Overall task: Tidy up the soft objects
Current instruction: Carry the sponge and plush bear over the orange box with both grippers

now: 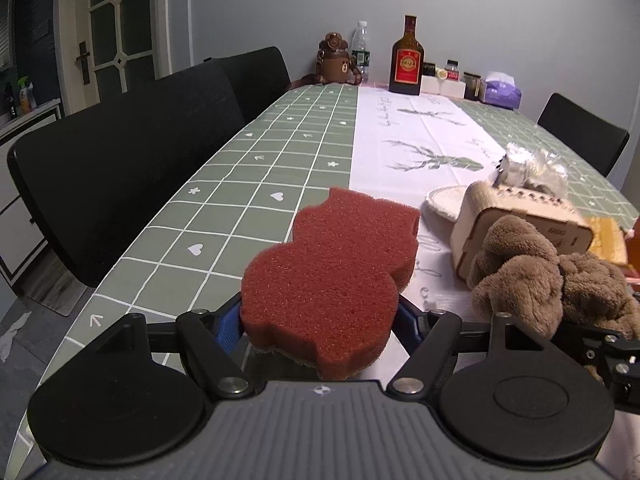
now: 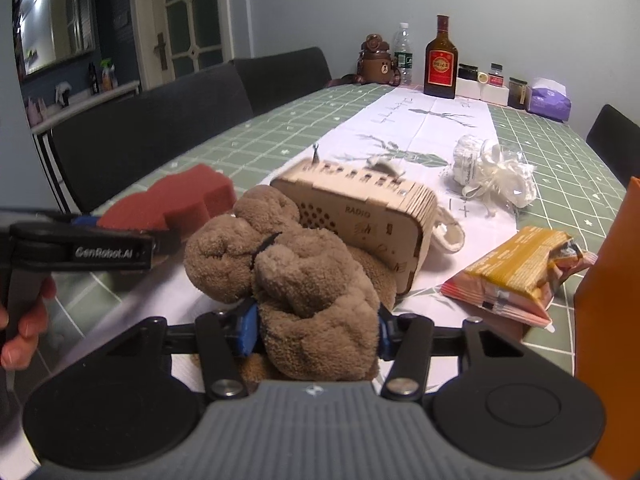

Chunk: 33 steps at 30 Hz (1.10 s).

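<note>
My left gripper (image 1: pixel 320 320) is shut on a red-brown sponge (image 1: pixel 332 272) and holds it above the table's near left part; the sponge also shows in the right wrist view (image 2: pixel 172 200). My right gripper (image 2: pixel 316 328) is shut on a brown plush toy (image 2: pixel 288 268), held just in front of a wooden radio box (image 2: pixel 368 216). The plush also shows in the left wrist view (image 1: pixel 536 272), right of the sponge.
The table has a green checked cloth (image 1: pixel 256 184) with a white runner. A snack packet (image 2: pixel 516 272), crumpled white plastic (image 2: pixel 496 172), an orange box (image 2: pixel 608 320) and a round white pad (image 1: pixel 444 200) lie nearby. Bottles and jars (image 1: pixel 406 60) stand at the far end. Black chairs (image 1: pixel 120 176) line the left side.
</note>
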Available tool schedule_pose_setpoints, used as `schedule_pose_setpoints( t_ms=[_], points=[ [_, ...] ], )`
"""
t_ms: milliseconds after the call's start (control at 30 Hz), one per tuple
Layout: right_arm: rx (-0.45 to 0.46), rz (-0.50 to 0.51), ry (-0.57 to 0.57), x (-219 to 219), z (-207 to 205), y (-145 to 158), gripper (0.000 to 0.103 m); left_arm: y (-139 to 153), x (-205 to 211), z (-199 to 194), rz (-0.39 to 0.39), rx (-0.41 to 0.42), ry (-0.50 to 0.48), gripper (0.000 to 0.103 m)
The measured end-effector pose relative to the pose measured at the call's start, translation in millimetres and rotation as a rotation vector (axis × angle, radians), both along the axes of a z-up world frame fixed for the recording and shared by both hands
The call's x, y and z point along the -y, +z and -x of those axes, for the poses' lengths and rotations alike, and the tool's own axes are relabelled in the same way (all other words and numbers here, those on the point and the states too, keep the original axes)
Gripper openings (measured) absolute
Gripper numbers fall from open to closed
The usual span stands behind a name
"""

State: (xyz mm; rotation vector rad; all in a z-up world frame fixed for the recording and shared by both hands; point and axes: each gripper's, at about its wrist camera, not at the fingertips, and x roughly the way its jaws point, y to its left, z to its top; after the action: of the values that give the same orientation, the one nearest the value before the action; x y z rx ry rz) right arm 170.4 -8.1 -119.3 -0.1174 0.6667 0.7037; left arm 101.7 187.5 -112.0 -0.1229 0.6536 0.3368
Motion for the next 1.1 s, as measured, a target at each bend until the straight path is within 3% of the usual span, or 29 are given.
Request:
schedule_pose_setpoints(
  t_ms=[533,1100],
  points=[
    [0.068,-0.026,-0.067,32,47,42,0.054,38,41,45,0.022,0.065,-0.074,0.085],
    [0.192,-0.062,-0.169,120,94,95,0.054,76,106,65,0.031,0.161,-0.253,0.085]
  ],
)
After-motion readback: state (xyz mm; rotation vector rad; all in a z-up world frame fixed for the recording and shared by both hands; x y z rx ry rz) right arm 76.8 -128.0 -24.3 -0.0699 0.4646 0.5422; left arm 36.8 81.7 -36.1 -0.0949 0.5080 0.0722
